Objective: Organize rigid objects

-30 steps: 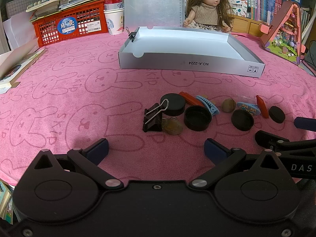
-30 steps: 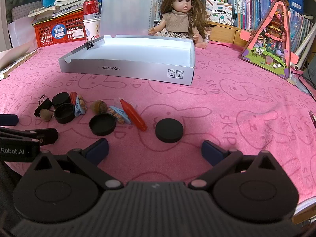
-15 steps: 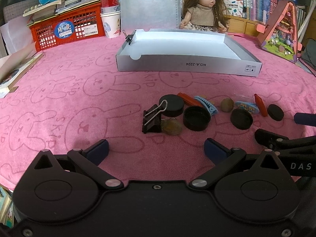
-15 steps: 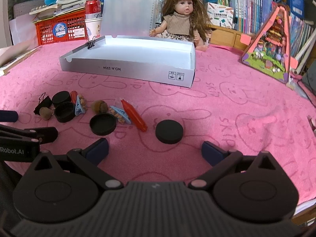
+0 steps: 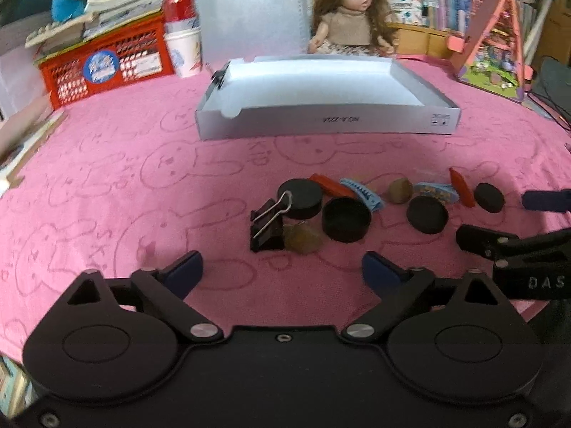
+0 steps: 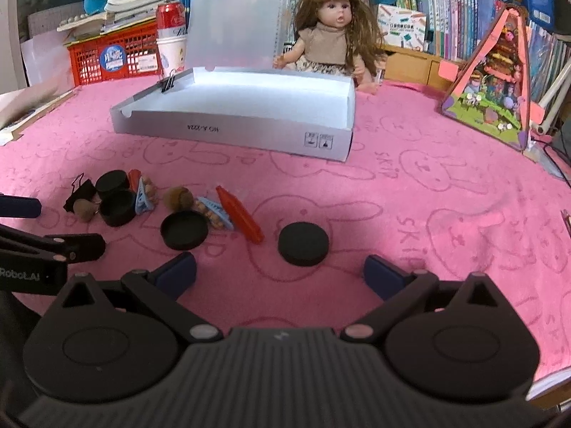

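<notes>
The small rigid objects lie in a loose row on the pink cloth of the table, toward its near edge, in front of the empty grey box (image 5: 326,121). None is in the box yet, so the step in hand looks like a first pick.

The left gripper (image 5: 282,271) has nothing between its fingers, which are closing from wide. It hangs short of the binder clip (image 5: 267,226) and the brown stone (image 5: 303,239) touching it.

The right gripper (image 6: 280,273) is spread wide and empty, with the lone black disc (image 6: 303,239) just ahead.

A clean start would be that disc, since it stands apart. In the crowded cluster, each gripper should take 1 piece at a time, approaching low so neighbours are not dragged.
</notes>
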### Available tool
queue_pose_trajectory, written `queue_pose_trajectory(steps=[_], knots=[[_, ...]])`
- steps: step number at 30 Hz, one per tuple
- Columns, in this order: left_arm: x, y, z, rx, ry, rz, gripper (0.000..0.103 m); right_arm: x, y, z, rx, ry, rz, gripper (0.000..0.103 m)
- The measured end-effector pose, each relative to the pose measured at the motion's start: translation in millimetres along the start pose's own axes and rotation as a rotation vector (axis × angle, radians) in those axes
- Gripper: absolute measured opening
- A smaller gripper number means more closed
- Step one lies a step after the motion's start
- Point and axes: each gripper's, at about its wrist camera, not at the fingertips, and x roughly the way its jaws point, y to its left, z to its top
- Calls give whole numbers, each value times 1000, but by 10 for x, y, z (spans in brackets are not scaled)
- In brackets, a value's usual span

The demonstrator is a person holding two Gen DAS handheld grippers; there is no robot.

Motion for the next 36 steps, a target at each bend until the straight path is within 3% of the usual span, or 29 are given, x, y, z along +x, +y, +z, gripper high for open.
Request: queue_pose_trajectory(steps=[13,23,28,36], knots=[[-201,35,81,50,-155,-13,77,-36,-156,51,14,-109,3,83],[-161,121,63,50,-179,-8,54,60,-144,47,-20,-106,-13,59],[-220,144,37,54,-200,-31,50,26,-161,-9,-34,-96,-1,55],[-174,211,13,29,-185,-28,34,6,-135,-62,-50,-103,14,47]])
